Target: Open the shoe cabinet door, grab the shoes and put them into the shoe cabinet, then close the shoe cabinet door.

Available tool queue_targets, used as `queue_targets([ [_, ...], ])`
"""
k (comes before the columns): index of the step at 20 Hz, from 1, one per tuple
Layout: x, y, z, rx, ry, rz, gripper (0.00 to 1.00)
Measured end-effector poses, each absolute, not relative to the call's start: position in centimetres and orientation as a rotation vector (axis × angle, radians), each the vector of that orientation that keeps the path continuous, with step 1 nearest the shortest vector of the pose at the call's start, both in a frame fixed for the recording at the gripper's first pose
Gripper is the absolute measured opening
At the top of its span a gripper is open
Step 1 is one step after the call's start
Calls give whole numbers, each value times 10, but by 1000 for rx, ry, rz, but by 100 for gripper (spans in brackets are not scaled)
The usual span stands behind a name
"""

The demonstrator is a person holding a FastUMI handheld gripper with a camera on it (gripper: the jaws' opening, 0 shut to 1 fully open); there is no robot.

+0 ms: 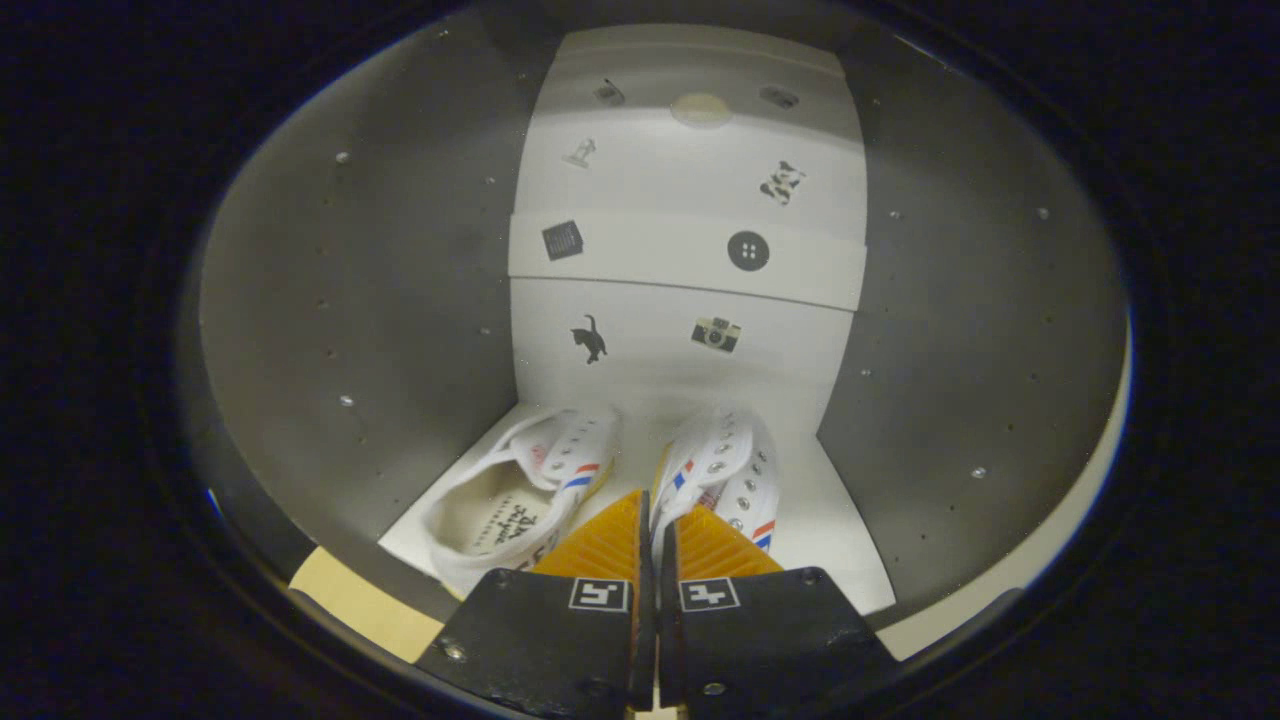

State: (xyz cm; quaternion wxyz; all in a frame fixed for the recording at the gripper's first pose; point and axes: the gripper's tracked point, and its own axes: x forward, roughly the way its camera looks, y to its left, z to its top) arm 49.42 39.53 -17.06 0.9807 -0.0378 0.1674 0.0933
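Your tool (648, 535) has its fingers pressed together with nothing between them. Just beyond them, the pair of white shoes (640, 480) with red-and-blue stripes and metal eyelets sits side by side on the shoe cabinet (400, 330) floor, toes toward the back panel.

My gripper (655, 535): one, its two fingers (600, 545) pressed nearly together with nothing between them. Shoes: two, a left shoe (515, 495) and a right shoe (730, 475), just beyond the fingers. Cabinet (350, 300): one. Stickers on its back panel (690, 370): seven visible. Fiducial tags (598, 594): two.
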Motion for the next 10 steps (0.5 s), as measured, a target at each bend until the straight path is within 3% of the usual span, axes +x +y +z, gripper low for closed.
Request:
queue_targets([
  [8, 499, 410, -185, -72, 364, 228, 9],
  [10, 492, 413, -185, -96, 377, 245, 32],
])
